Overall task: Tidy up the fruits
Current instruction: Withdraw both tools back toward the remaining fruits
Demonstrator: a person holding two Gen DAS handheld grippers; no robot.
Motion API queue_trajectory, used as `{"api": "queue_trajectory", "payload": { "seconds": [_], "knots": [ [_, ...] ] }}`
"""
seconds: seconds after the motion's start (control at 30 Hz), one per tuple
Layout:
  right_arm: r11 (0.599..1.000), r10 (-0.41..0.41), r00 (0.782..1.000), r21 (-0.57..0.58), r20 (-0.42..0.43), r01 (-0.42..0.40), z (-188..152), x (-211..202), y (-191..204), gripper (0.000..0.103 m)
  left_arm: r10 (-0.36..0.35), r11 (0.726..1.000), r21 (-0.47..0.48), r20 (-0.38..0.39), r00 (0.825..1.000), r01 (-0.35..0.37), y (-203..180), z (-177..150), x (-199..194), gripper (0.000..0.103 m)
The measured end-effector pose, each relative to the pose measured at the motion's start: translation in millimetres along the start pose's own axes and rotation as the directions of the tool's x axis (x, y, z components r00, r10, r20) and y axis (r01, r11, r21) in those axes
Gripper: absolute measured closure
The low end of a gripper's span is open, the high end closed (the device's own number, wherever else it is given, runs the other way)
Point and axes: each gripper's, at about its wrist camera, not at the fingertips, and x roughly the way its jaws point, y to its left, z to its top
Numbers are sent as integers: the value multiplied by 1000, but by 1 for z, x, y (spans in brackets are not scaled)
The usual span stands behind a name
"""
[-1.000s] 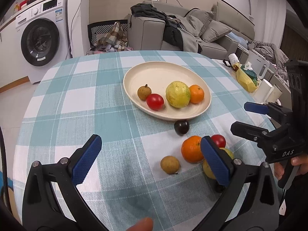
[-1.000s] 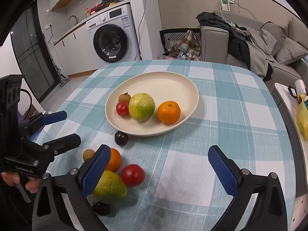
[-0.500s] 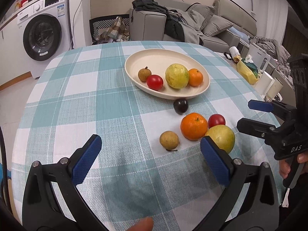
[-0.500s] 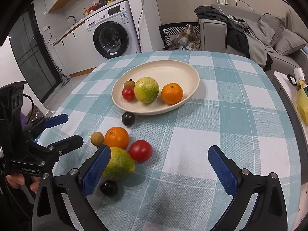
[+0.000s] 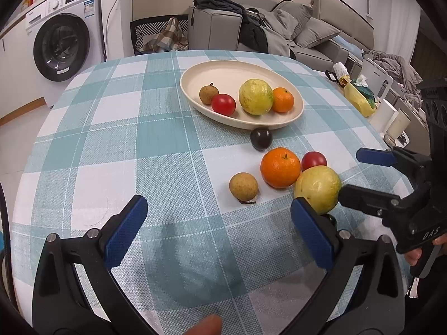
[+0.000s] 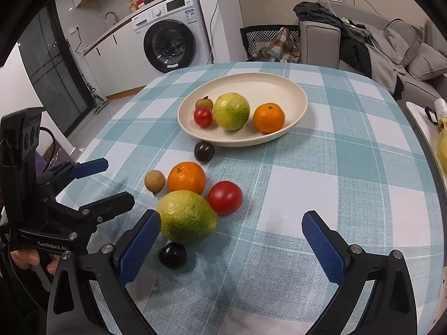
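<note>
Left wrist: checked tablecloth [image 5: 167,139], apparently sofa [image 5: 307,33] behind.

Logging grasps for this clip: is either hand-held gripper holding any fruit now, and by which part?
Nothing is held. Left hand-held gripper and right hand-held gripper both hang open above the tablecloth.

on the tabletop [image 6: 349,167] a plate [image 6: 279,86] holds four fruits, and before it lie a plum [image 6: 204,152], then an orange [image 6: 186,178] between a longan [image 6: 154,180] and a tomato [image 6: 225,197], then a guava [image 6: 186,217].
</note>
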Motion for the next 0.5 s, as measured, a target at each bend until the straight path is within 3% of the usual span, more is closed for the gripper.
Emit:
{"api": "queue_trajectory", "payload": {
  "seconds": [0.27,0.5],
  "knots": [
    [1000,24,999,-8,-39,-24,-4,11,11,0,-3,1000,-17,-8,1000,3,4,-1,3,1],
    [995,100,992,27,-71,-98,-7,21,15,4,1,999,-32,-16,1000,-2,9,-2,6,1]
  ]
}}
